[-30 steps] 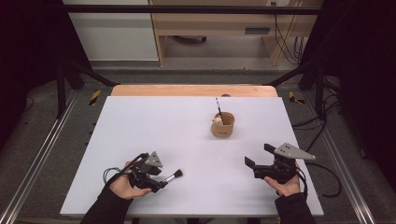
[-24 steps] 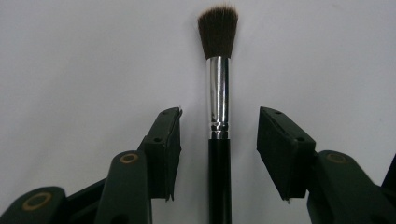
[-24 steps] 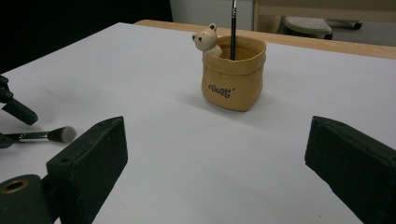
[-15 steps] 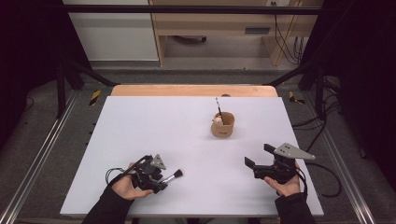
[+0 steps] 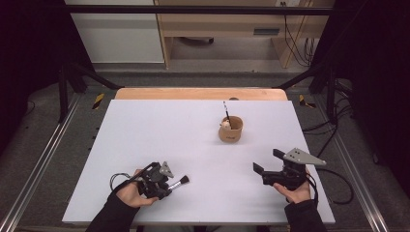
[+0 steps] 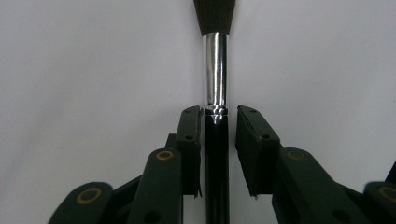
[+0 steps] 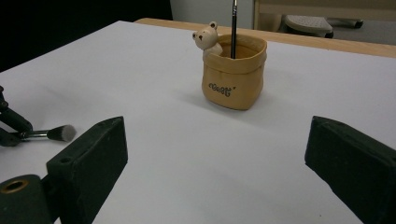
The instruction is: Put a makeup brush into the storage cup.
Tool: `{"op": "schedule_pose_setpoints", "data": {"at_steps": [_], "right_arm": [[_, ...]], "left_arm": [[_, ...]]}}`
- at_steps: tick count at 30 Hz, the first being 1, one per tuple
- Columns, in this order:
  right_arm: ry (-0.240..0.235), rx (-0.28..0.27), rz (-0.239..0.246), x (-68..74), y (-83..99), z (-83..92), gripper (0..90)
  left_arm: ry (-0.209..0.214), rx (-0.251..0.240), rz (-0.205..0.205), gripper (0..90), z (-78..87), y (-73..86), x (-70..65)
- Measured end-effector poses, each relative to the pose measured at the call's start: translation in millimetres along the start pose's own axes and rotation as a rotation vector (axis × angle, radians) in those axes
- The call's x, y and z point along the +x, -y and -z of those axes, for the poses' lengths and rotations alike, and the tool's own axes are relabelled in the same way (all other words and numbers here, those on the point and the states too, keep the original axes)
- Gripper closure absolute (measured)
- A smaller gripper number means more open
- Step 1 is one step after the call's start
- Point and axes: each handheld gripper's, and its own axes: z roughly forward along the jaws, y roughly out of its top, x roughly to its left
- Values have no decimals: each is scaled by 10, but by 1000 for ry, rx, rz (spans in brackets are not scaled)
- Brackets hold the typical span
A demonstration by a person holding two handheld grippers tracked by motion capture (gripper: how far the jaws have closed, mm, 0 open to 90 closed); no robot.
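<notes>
My left gripper (image 5: 170, 186) holds a brush (image 6: 216, 70) between its jaws by the black handle just below the metal collar, though a slight gap shows on one side. The bristles point forward, low over the table (image 5: 159, 130). My right gripper (image 5: 265, 165) waits with jaws wide apart and empty, facing the pot (image 7: 234, 77), probably where the brush belongs.

Inspector A: Any legible markings?
Inspector B: One. Dark cursive lettering on the front of the tan bear pot (image 7: 233, 74); individual letters cannot be made out with certainty.
Inspector A: Noted.
</notes>
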Motion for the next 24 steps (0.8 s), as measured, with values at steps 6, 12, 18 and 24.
{"op": "schedule_pose_setpoints", "data": {"at_steps": [6, 12, 18, 24], "right_arm": [[0, 4, -2, 3, 0, -5, 64], [-5, 3, -3, 10, -3, -7, 63], [-3, 9, 0, 9, -1, -9, 63], [-3, 10, -1, 8, -2, -9, 63]], "left_arm": [[0, 18, 2, 725, 0, -16, -12], [-4, 27, -1, 747, -2, -25, -23], [-4, 30, -6, 773, -4, -32, -33], [-10, 34, -11, 776, -4, -37, -39]]}}
